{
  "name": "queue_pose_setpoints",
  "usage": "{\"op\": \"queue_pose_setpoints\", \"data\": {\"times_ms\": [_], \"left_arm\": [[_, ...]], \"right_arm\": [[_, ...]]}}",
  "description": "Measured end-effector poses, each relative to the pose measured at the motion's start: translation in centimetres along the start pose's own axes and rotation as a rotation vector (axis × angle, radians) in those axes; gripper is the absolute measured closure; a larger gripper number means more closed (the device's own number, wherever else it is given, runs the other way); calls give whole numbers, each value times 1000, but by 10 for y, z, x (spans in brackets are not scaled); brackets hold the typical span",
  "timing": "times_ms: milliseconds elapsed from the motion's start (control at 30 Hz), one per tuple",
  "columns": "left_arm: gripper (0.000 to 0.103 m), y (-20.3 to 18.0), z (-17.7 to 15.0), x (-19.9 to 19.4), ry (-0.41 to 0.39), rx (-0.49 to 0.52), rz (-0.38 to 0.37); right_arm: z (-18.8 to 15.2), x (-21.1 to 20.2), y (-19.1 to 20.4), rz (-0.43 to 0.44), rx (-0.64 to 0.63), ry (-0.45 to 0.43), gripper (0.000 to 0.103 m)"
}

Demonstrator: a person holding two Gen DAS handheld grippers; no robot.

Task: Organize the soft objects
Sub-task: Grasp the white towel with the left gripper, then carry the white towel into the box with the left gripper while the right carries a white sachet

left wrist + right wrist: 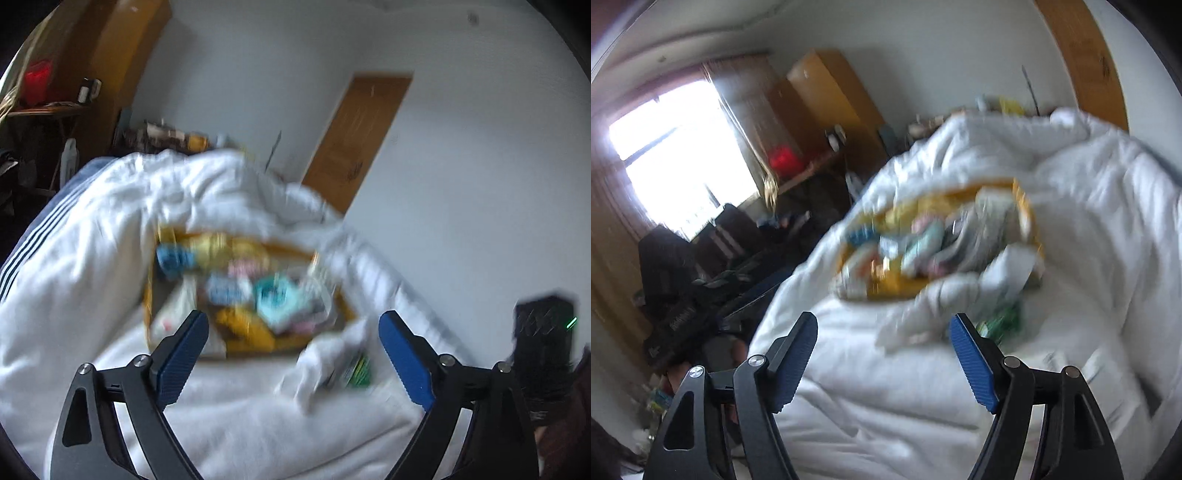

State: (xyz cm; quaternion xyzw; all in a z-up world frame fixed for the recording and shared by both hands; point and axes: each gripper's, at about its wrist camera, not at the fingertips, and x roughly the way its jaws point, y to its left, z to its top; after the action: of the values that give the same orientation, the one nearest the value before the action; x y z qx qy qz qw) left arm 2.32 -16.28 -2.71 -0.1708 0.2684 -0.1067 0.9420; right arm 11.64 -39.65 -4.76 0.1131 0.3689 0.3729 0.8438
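Both views are blurred by motion. A yellow tray (149, 291) (1028, 218) lies on a white duvet (81, 266) (1100, 206), filled with several small soft items in blue, teal, pink and mustard. A white cloth item (325, 358) (923, 314) with a green patch lies on the duvet just in front of the tray. My left gripper (293, 328) stands open with nothing between its blue pads, short of the tray. My right gripper (884, 328) is open as well and holds nothing, with the white cloth just beyond its fingers.
A wooden door (354, 136) stands in the white wall behind the bed. A wooden wardrobe (831, 99), a cluttered desk with a red object (785, 158) and dark bags (679, 280) fill the floor side by a bright window (676, 147). The other gripper's black body (543, 343) shows at the right.
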Motion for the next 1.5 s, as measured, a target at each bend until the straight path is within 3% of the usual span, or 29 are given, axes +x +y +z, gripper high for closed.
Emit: {"op": "queue_pose_setpoints", "data": {"times_ms": [67, 167, 333, 467, 600, 767, 800, 900, 1000, 1133, 1233, 1300, 1433, 1500], "left_arm": [[10, -4, -13, 19, 64, 37, 33], [10, -5, -22, 38, 162, 48, 0], [10, -6, -25, 50, 218, 50, -11], [10, -28, -23, 65, 260, 164, 33], [11, -52, -16, 88, 284, 299, 89], [43, -56, -26, 118, 364, 330, 137], [56, -55, -30, 122, 382, 326, 139], [73, -50, -33, 120, 387, 295, 106], [79, -43, -32, 105, 359, 248, 80], [80, -20, -30, 75, 351, 115, -20], [80, -8, -26, 59, 316, 51, -73], [80, -4, -21, 53, 290, 25, -100], [80, 8, -9, 44, 238, -44, -126], [80, 13, -5, 39, 220, -66, -127]], "right_arm": [[-5, 11, -1, -2, 6, 32, 25], [-7, 10, -13, -38, 49, 29, 25], [-1, 2, -49, -137, 118, 27, 25], [-2, 0, -76, -208, 153, 48, 25], [-6, 0, -98, -200, 208, 96, 25], [-3, 5, -104, -201, 206, 130, 25], [-2, 8, -104, -209, 191, 161, 25], [-4, 4, -103, -222, 198, 170, 25], [-7, 3, -93, -247, 147, 213, 25], [-18, 16, -70, -262, 41, 299, 25], [-22, 20, -62, -292, -19, 315, 26], [-20, 18, -65, -285, -23, 317, 37], [-19, 13, -66, -286, -41, 323, 48], [-19, 13, -62, -299, -63, 323, 71]]}}
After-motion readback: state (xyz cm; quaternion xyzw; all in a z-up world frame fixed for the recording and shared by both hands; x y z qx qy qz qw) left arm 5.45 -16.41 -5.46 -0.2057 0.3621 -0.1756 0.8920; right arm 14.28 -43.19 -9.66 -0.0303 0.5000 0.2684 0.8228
